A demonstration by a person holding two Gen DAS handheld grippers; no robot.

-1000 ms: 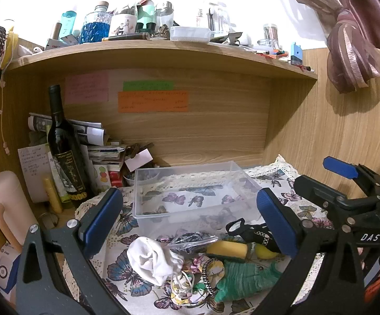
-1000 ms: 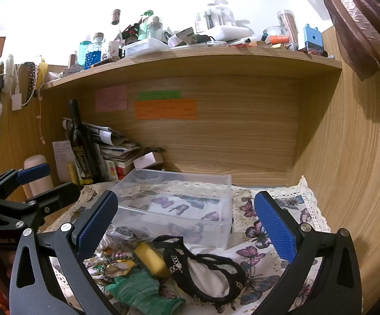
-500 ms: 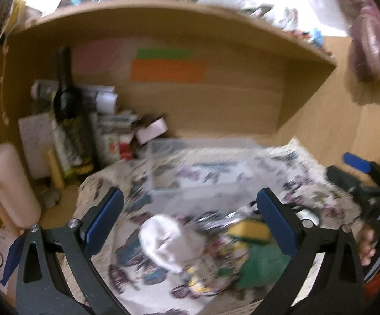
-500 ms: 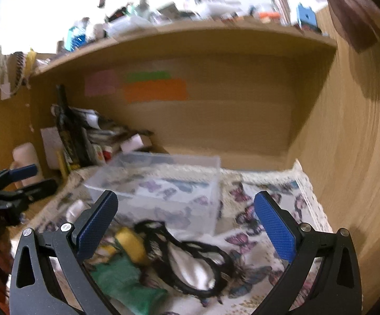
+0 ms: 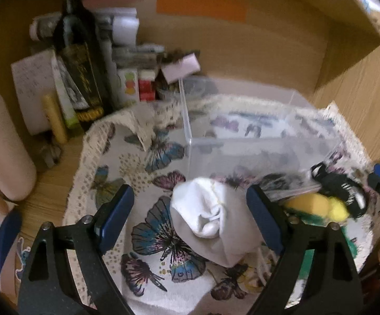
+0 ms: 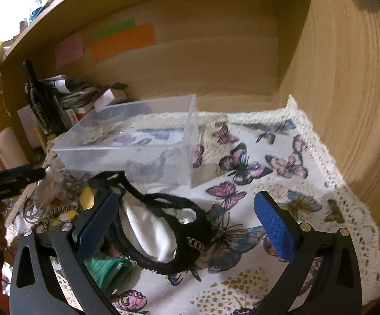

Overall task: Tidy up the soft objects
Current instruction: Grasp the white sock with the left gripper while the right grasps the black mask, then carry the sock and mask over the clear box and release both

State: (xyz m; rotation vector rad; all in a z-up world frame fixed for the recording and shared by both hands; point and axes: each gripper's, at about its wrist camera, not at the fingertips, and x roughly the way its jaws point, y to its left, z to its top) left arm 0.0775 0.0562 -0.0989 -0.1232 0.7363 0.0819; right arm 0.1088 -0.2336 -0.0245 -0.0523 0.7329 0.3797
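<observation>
Left gripper point(image 5: 188, 210) spread wide, blue pads on either side of a rolled white fabric bundle point(image 5: 212, 221) lying on the butterfly-print cloth with lace edging point(image 5: 148, 239), nothing pinched between them; whether the right-hand pad touches the bundle cannot be told. Just past the bundle, a clear rectangular plastic box point(image 5: 255, 141) standing on the same cloth, holding no soft item. To the right of the bundle, a yellow sponge-like block point(image 5: 308, 204), a bit of green knit fabric point(image 5: 350, 244) and a black strap with white lettering point(image 5: 342, 186), all blurred. Right gripper point(image 6: 187, 225) also wide apart and holding nothing, low over a black lace-trimmed white undergarment point(image 6: 161, 225) spread on the cloth in front of the clear box point(image 6: 127, 141), the left pad just over the garment's edge. Beside it, crumpled green knit fabric point(image 6: 106, 270) under the left finger and a braided cord point(image 6: 58, 211) near a yellow piece. Dark wine bottle point(image 5: 78, 50) upright at the back left among stacked papers point(image 5: 127, 52), orange paper strip point(image 6: 123, 42) stuck to the wooden back panel
</observation>
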